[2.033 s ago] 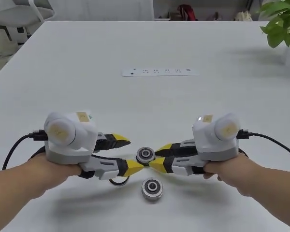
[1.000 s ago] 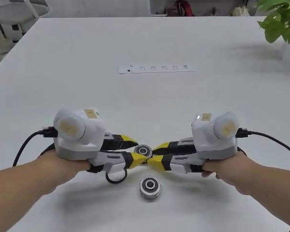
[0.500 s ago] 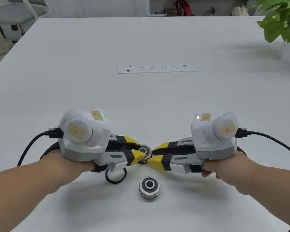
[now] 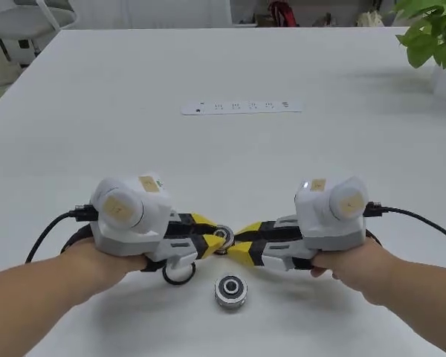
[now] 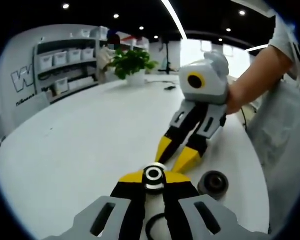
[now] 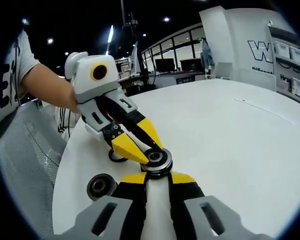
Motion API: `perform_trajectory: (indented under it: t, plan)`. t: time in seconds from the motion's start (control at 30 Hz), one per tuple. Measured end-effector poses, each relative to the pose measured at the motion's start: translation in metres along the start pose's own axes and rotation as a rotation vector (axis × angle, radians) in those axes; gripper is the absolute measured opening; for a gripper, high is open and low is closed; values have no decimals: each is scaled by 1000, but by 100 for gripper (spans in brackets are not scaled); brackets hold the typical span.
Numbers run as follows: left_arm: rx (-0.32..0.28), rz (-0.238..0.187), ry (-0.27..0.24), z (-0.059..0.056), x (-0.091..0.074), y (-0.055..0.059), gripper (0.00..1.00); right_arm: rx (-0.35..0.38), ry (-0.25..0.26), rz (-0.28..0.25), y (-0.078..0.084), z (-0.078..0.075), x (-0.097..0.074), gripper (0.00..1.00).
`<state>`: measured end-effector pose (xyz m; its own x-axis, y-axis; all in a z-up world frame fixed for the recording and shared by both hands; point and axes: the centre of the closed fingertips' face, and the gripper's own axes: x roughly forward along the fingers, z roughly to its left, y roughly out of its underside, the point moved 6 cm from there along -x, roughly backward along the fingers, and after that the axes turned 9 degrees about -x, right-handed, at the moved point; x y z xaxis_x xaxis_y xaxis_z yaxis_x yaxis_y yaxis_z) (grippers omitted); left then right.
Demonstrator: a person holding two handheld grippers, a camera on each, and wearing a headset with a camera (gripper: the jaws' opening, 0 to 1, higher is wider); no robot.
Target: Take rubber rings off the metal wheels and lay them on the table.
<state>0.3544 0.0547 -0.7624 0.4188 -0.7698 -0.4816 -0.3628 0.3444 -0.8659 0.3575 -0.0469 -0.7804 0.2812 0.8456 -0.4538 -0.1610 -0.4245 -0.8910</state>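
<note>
A small metal wheel [image 4: 221, 237] with a black rubber ring on its rim is held just above the white table [image 4: 230, 171], between both grippers. My left gripper [image 4: 211, 242] is shut on it from the left, and my right gripper [image 4: 241, 242] is shut on it from the right. In the left gripper view the wheel [image 5: 154, 174] sits between my yellow tips [image 5: 154, 179], with the right gripper [image 5: 177, 154] opposite. A second wheel [image 4: 230, 290] lies on the table in front of it. A loose black rubber ring [image 4: 177, 274] lies under the left gripper.
A white power strip [image 4: 241, 108] lies across the middle of the table. A green plant [image 4: 431, 30] stands at the far right corner. An office chair [image 4: 22, 18] is beyond the far left edge. Cables trail from both grippers.
My left gripper has moved right and its jaws, wide apart before, have shut on the wheel. The right gripper has kept its hold. The camera has shifted slightly.
</note>
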Motion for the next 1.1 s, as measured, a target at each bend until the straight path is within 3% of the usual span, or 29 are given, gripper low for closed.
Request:
perform_trajectory:
  t: [0.33, 0.47, 0.6, 0.73, 1.1]
  plan:
    - [-3, -1, -18, -1, 0, 1, 13, 6, 22, 20, 1, 2, -1, 11]
    - [-8, 0, -24, -2, 0, 1, 13, 21, 35, 22, 3, 1, -2, 1]
    - [-11, 1, -29, -2, -1, 1, 13, 35, 42, 22, 3, 2, -2, 1]
    - [0, 7, -31, -2, 0, 1, 12, 186, 57, -37, 6, 0, -3, 0]
    - [15, 8, -39, -4, -2, 2, 12, 246, 69, -86, 3, -5, -12, 0]
